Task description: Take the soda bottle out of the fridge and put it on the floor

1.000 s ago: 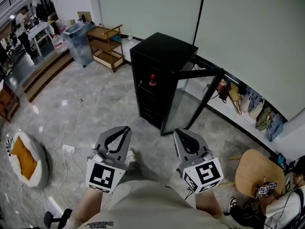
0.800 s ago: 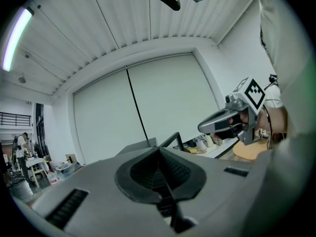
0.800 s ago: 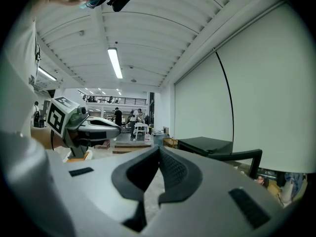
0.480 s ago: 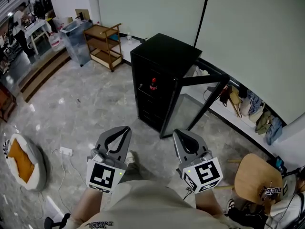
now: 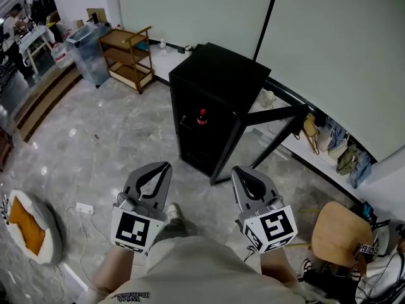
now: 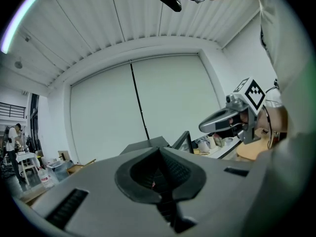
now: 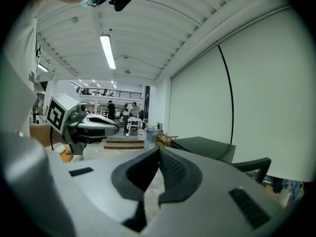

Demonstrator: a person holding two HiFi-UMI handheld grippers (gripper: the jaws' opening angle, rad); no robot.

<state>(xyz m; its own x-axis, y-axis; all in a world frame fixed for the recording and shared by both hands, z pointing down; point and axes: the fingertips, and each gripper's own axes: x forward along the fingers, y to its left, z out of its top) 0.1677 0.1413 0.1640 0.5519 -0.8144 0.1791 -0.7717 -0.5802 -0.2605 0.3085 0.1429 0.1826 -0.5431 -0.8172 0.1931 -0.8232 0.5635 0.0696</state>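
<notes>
A black fridge [image 5: 215, 75] stands ahead on the marble floor with its glass door [image 5: 262, 128] swung open to the right. Inside, on an upper shelf, a dark soda bottle with a red cap [image 5: 202, 116] stands upright. My left gripper [image 5: 166, 167] and right gripper [image 5: 237, 171] are held side by side near my body, well short of the fridge. Both are shut, their jaw tips meeting with nothing between them. In the left gripper view the fridge top [image 6: 148, 143] shows beyond the shut jaws [image 6: 159, 149], with the right gripper [image 6: 205, 126] off to the right.
A wooden trolley [image 5: 126, 56] and a clear bin [image 5: 85, 52] stand at the back left by some steps. A cushion [image 5: 25, 223] and a power strip [image 5: 83, 208] lie on the floor at left. A round wooden stool [image 5: 335, 233] is at right; bags [image 5: 329, 138] line the wall ledge.
The view has moved forward and a little left, so the fridge is closer and more central. Both grippers have kept their places and stayed shut.
</notes>
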